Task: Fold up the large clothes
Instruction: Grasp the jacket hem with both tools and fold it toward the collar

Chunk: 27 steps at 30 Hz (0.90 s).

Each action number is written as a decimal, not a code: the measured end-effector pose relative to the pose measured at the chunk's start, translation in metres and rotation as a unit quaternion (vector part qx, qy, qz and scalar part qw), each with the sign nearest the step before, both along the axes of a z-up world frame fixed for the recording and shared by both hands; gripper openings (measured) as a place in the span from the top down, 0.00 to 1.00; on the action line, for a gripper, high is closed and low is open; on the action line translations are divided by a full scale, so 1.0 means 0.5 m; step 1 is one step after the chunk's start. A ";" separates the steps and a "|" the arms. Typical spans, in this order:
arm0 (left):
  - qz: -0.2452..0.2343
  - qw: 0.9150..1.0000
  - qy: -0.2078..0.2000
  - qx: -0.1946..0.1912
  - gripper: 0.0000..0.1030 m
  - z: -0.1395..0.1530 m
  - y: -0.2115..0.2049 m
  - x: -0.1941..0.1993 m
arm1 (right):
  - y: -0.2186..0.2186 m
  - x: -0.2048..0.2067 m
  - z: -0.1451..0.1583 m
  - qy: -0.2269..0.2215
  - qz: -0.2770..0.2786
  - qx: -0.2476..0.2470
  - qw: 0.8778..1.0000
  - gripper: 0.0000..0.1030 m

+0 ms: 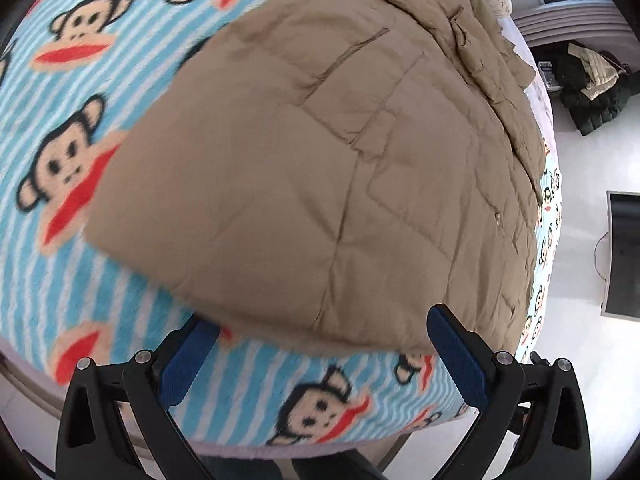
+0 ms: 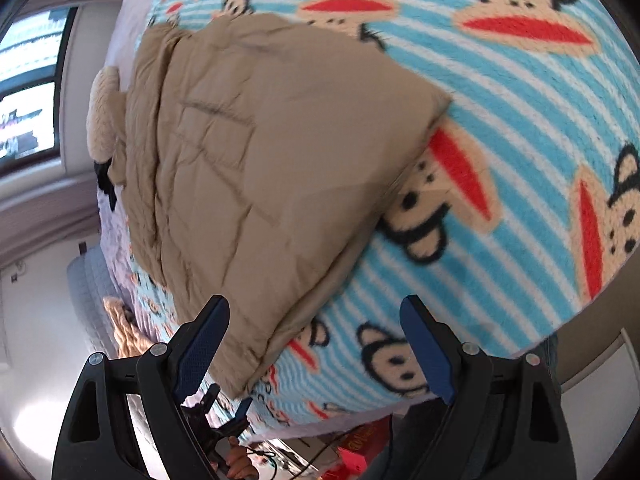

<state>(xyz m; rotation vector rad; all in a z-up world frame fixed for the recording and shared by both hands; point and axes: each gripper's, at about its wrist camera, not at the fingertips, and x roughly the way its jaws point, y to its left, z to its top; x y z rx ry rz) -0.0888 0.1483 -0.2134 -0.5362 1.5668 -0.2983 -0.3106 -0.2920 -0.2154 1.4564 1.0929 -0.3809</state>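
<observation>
The left gripper (image 1: 324, 344) hovers with its two blue-padded fingers spread wide, holding nothing, just above the near hem of a tan quilted coat (image 1: 320, 152). The right gripper (image 2: 316, 344) is likewise spread and empty, with the coat's near corner lying between its fingers and slightly to the left. The coat lies mostly flat on a bed covered by a blue striped monkey-print blanket (image 1: 64, 288), its body running from the near edge toward the far side, where its fabric bunches in creases. A cream fleecy item (image 2: 105, 120) sits at the coat's far end. It seems to be partly folded. To do the next fold well, each gripper should probably close on a near corner, taking every layer, then lift evenly and carry the hem toward the far end.
</observation>
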 end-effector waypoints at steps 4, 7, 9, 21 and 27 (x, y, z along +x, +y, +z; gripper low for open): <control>-0.001 1.000 -0.003 0.000 0.00 -0.012 -0.016 0.022 | -0.016 -0.003 -0.036 -0.008 -0.036 0.013 0.999 0.13; 0.003 1.000 0.000 -0.002 0.00 -0.020 -0.017 0.034 | -0.026 0.000 -0.065 -0.026 -0.076 0.037 0.996 0.13; 0.004 1.000 0.001 -0.006 0.01 -0.022 -0.019 0.040 | -0.027 0.006 -0.078 -0.038 -0.096 0.051 0.993 0.13; -0.048 0.997 -0.059 -0.034 0.86 0.081 -0.011 0.064 | -0.003 0.045 -0.050 -0.081 -0.102 0.046 0.990 0.90; -0.076 0.988 -0.121 -0.058 0.86 0.181 -0.010 0.100 | -0.005 0.081 0.050 -0.124 -0.071 -0.011 0.990 0.91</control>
